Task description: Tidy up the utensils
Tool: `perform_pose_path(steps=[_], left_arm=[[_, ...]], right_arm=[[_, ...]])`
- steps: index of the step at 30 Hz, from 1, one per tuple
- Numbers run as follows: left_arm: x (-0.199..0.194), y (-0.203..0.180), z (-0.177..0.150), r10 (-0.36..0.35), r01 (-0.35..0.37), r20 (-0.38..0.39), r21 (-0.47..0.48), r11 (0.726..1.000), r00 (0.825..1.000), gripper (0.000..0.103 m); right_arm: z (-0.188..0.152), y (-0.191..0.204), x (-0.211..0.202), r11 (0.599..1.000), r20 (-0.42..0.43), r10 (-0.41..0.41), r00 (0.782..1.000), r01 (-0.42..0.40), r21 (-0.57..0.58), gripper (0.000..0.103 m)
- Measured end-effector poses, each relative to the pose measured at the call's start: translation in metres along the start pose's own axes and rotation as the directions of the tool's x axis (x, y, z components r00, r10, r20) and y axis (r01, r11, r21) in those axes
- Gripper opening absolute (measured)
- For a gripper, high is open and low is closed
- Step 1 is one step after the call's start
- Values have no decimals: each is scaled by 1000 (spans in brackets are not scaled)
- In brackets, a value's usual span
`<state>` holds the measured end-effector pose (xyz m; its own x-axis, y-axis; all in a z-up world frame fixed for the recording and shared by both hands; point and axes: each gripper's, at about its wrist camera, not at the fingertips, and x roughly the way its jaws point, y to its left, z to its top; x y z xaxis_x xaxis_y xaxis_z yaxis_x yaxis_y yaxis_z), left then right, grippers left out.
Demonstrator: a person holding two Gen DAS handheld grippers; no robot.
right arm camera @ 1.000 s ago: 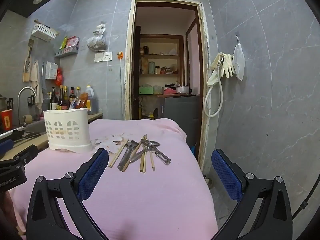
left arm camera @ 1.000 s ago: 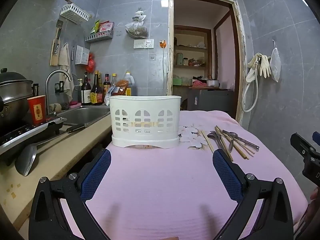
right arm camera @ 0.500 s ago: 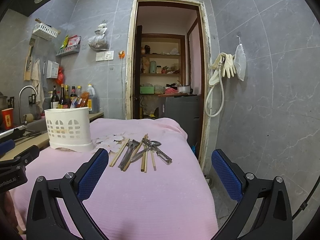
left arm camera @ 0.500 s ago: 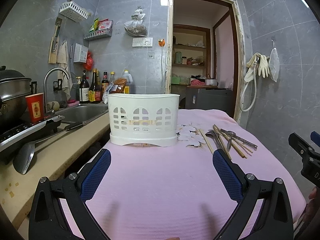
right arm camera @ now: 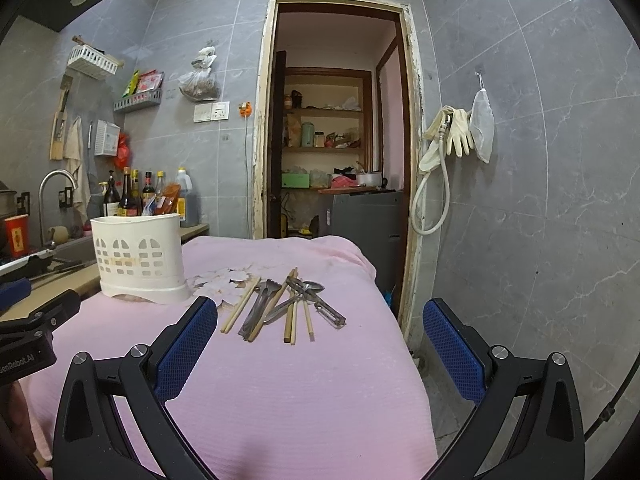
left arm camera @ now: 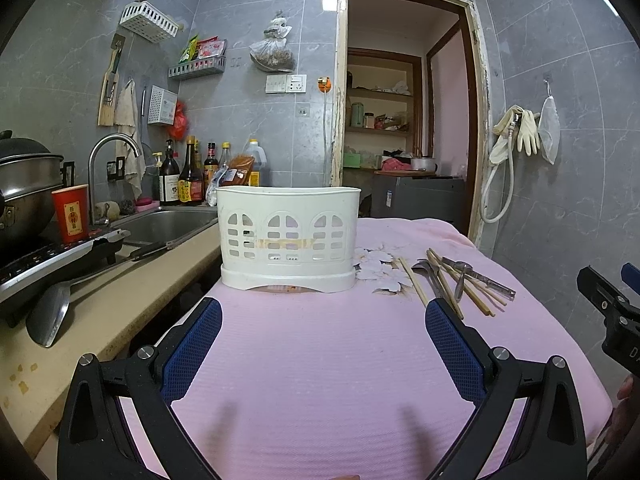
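Observation:
A white slotted utensil holder (left arm camera: 287, 236) (right arm camera: 138, 263) stands upright on the pink cloth (left arm camera: 320, 360) (right arm camera: 288, 380). To its right lies a loose pile of wooden chopsticks (left arm camera: 414, 286) (right arm camera: 240, 308), metal spoons (right arm camera: 314, 287) and a peeler (left arm camera: 478, 278) (right arm camera: 330, 314). My left gripper (left arm camera: 323, 350) hovers open in front of the holder, well short of it. My right gripper (right arm camera: 320, 350) is open too, just short of the pile and a little to its right. Neither holds anything. Each gripper shows at the edge of the other's view.
A beige counter (left arm camera: 92, 320) runs along the left with a sink (left arm camera: 168, 226), a tap, sauce bottles (left arm camera: 190, 178), a red cup (left arm camera: 72, 214), a pot on a stove and a metal spatula (left arm camera: 48, 316). The cloth's right edge drops off beside a grey tiled wall; a doorway lies beyond.
Both views have shifted slightly: the holder and the utensil pile sit a little nearer and lower in frame. Both grippers stay open; nothing on the cloth has moved.

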<state>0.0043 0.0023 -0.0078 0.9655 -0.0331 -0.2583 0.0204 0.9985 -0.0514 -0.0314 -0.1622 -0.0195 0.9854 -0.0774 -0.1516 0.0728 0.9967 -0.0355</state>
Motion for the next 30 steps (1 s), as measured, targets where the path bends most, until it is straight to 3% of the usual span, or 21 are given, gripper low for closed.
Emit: perform_pose_path(steps=[30], left_arm=[[-2, 2, -2, -1, 1, -8, 0, 1000, 1000, 100]], right_arm=[[-2, 3, 0, 1000, -7, 3, 1000, -3, -3, 103]])
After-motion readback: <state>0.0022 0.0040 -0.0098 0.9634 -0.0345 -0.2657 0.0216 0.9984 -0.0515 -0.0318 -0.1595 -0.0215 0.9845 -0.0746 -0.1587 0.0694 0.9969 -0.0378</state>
